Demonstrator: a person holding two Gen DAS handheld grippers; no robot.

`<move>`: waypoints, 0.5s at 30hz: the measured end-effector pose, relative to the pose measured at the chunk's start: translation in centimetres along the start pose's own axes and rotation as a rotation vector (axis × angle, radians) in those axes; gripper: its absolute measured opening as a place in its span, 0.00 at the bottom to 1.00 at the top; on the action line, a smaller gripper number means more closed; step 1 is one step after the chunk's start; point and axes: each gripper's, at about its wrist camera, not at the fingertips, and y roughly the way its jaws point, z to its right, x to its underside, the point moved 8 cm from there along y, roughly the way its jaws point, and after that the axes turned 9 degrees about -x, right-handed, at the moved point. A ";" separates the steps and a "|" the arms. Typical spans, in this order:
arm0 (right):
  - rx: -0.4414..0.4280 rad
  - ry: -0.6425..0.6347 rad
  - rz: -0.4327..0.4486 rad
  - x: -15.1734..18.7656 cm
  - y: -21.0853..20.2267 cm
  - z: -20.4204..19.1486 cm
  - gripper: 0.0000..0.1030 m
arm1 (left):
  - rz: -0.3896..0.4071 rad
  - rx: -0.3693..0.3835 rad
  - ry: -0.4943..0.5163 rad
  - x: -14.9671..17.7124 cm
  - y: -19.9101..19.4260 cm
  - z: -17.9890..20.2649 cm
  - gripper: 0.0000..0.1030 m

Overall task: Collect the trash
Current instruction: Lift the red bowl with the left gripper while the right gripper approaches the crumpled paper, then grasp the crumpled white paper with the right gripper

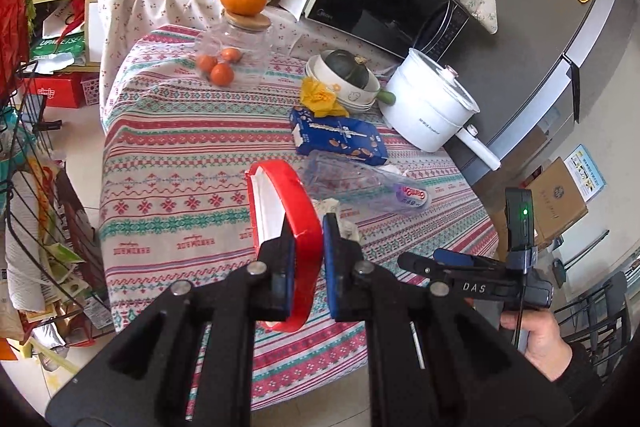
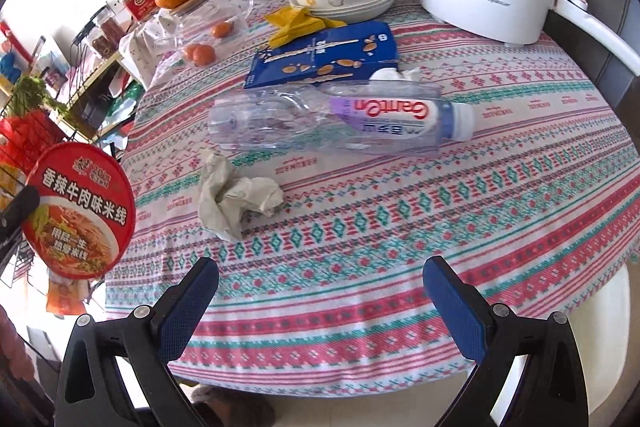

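The left gripper (image 1: pixel 308 247) points forward and downward. Its jaws are nearly closed, with both blue pads pressing on the rim of a red noodle bowl (image 1: pixel 286 203), one pad inside the wall and one outside. The bowl is held tilted on its side, clear of the surface below.

The right gripper (image 2: pixel 320 291) points steeply downward. Its jaws stand wide apart with nothing between the blue pads.

In the left wrist view, the person's right hand (image 1: pixel 536 343) is wrapped around the right gripper's handle at the near right, with a dark sleeve at the wrist.
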 end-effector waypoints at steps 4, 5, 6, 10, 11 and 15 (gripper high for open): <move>-0.037 0.033 0.007 -0.7 2.9 -2.0 0.94 | -0.023 -0.025 -0.009 1.0 -0.1 -2.0 0.13; -0.042 0.037 0.008 -0.8 3.6 -2.6 0.92 | -0.027 -0.030 -0.013 1.1 0.0 -2.5 0.13; -0.045 0.043 0.010 -0.9 4.3 -2.9 0.87 | -0.033 -0.034 -0.019 1.3 -0.1 -2.9 0.13; -0.054 0.065 0.016 -1.2 6.5 -3.9 0.75 | -0.050 -0.027 -0.050 1.4 0.0 -3.6 0.13; -0.051 0.070 0.021 -1.3 6.9 -4.0 0.73 | -0.051 -0.023 -0.056 1.4 0.0 -3.7 0.13; -0.047 0.098 0.034 -1.6 8.2 -3.8 0.57 | -0.060 -0.012 -0.057 1.5 0.1 -3.5 0.13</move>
